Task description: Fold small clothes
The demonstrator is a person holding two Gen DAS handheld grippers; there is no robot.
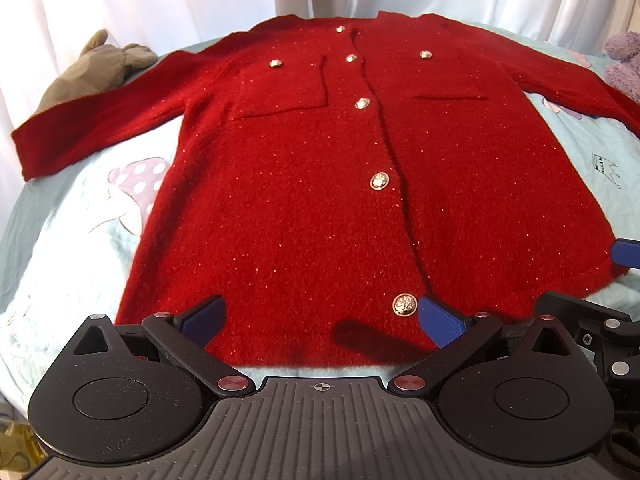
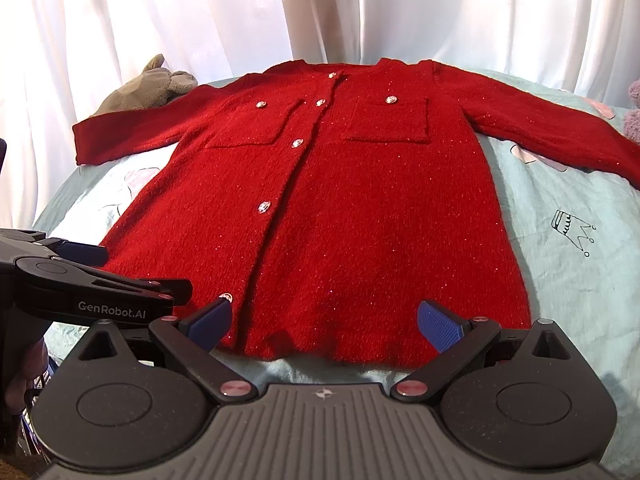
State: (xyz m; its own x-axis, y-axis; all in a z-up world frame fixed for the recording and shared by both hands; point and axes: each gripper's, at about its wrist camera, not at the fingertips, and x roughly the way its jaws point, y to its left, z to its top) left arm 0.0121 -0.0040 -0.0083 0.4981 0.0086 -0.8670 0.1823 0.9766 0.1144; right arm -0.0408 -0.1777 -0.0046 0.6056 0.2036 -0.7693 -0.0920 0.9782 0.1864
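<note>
left wrist: left gripper fingers spread over red cardigan hem; right gripper likewise.

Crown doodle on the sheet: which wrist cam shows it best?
Right wrist. There the crown doodle sits well inside the frame, large and crisp on the pale blue sheet, beside the red cardigan. The left wrist view shows it too, but smaller and closer to the right edge, with more fisheye distortion.
</note>
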